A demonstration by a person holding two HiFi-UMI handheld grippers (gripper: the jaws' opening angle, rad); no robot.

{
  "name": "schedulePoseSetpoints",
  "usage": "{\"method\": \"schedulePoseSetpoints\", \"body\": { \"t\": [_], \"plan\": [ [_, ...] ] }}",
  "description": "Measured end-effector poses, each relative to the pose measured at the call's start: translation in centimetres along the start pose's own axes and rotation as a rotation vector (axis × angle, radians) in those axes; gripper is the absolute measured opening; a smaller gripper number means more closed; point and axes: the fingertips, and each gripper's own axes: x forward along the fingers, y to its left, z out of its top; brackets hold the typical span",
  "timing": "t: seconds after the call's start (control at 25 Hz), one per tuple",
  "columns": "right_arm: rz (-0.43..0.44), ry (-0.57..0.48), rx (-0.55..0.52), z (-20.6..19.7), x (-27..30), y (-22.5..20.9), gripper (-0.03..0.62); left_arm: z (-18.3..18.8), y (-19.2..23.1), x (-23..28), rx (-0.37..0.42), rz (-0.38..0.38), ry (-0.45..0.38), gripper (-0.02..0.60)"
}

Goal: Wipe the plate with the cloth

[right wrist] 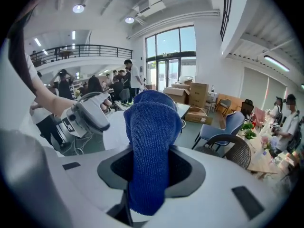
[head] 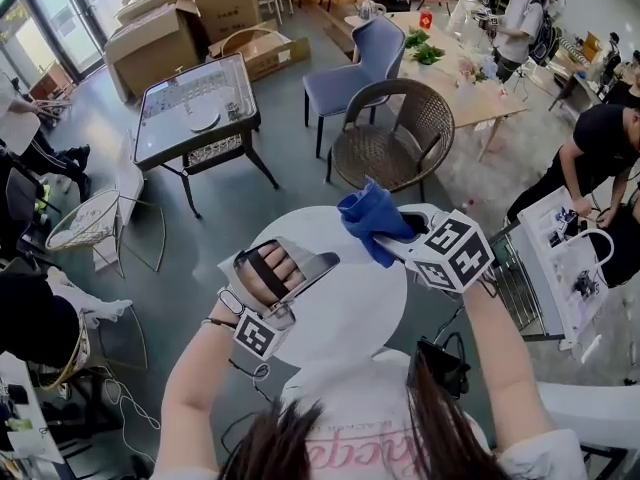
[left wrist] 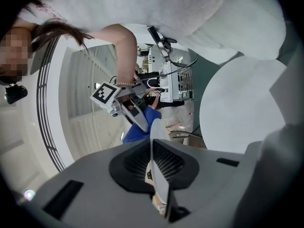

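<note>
The plate (left wrist: 159, 182) is being pinched edge-on by the left tongs (left wrist: 153, 161), the blue cloth (right wrist: 149, 127) by the right tongs (right wrist: 149, 167). The plate could be levered loose by hard wiping.

round white table (head: 370, 313), smooth plain top, standing on grey floor (head: 290, 183)

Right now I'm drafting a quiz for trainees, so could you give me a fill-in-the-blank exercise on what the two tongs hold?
1. The right tongs are shut on a ____ cloth.
2. The left tongs are shut on the edge of a thin white ____.
3. The white table below both tongs is ____ in shape.

Missing words: blue; plate; round.
</note>
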Motion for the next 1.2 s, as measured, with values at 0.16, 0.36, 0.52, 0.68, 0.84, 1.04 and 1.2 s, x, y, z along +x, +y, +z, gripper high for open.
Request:
{"method": "schedulePoseSetpoints", "body": {
  "t": [0.16, 0.36, 0.52, 0.68, 0.84, 1.04, 1.2],
  "plan": [
    [-0.053, 0.065, -0.054, -1.0, 0.7, -1.4, 0.153, 0.5, -0.1, 0.0, 0.009, -0.018, -0.019, 0.021],
    [0.027, -0.092, -0.017, 3.6, -1.2, 0.2, 0.153, 1.2, 0.2, 0.0, 0.032, -0.023, -0.044, 0.021],
    [0.147, -0.168, 0.001, 7.1, -0.6, 2.8, 0.153, 1.6, -0.1, 0.3, 0.056, -0.033, -0.066, 0.021],
    [0.193, -0.117, -0.023, 7.8, 2.0, 4.5, 0.153, 2.5, -0.3, 0.3, 0.08, -0.039, -0.098, 0.021],
    [0.253, -0.031, -0.071, 7.1, 4.3, 6.0, 0.153, 3.1, -0.8, 0.5, 0.113, -0.066, -0.126, 0.021],
    [0.238, 0.0, -0.068, 5.5, 5.4, 5.1, 0.153, 3.0, -1.7, 0.2, 0.107, -0.086, -0.119, 0.025],
    [0.189, 0.034, -0.015, 3.4, 5.5, 3.0, 0.153, 2.5, -1.5, 0.0, 0.091, -0.075, -0.103, 0.025]
  ]
}}
